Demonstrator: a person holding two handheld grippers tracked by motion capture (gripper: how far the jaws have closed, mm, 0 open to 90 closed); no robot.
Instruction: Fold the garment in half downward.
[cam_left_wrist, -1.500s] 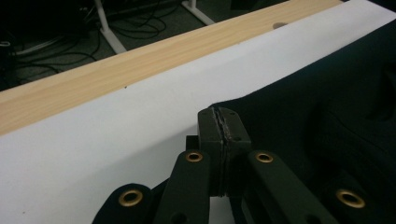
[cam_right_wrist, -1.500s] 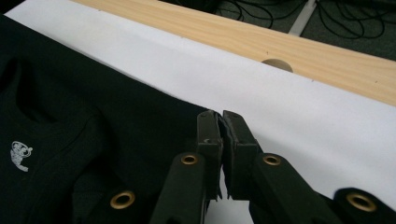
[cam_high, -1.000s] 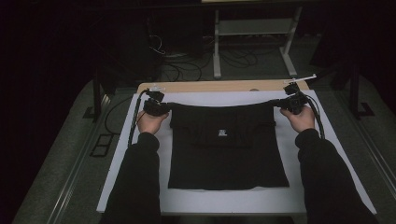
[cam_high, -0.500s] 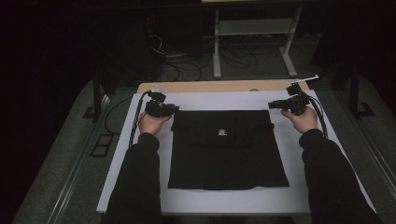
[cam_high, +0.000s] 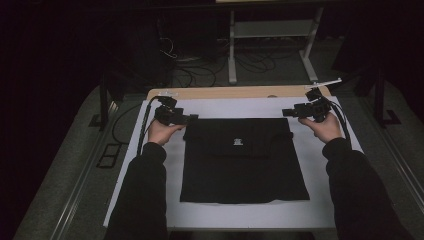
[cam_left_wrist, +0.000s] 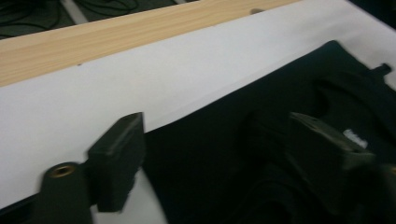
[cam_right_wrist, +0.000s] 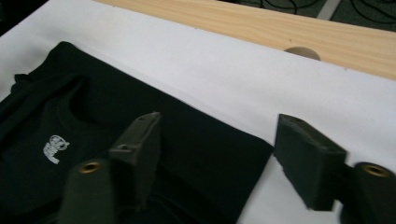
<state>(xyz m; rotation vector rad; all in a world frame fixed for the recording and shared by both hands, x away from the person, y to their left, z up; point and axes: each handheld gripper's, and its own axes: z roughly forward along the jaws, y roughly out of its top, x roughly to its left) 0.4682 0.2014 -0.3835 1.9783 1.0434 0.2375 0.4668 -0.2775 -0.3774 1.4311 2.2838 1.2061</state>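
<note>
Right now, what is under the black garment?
The black garment lies flat on a white sheet, which covers a wooden table. Whatever is between its folded layers is hidden.

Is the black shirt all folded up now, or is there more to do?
The black shirt already lies flat as a neat rectangle on the white sheet. Right now the left tongs and right tongs have just been opening at its far corners, with nothing pinched between them. It may still need another fold; I can't tell.

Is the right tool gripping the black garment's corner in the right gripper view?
No, the right tool stands open above the black garment, its jaws apart with nothing pinched between them.
</note>
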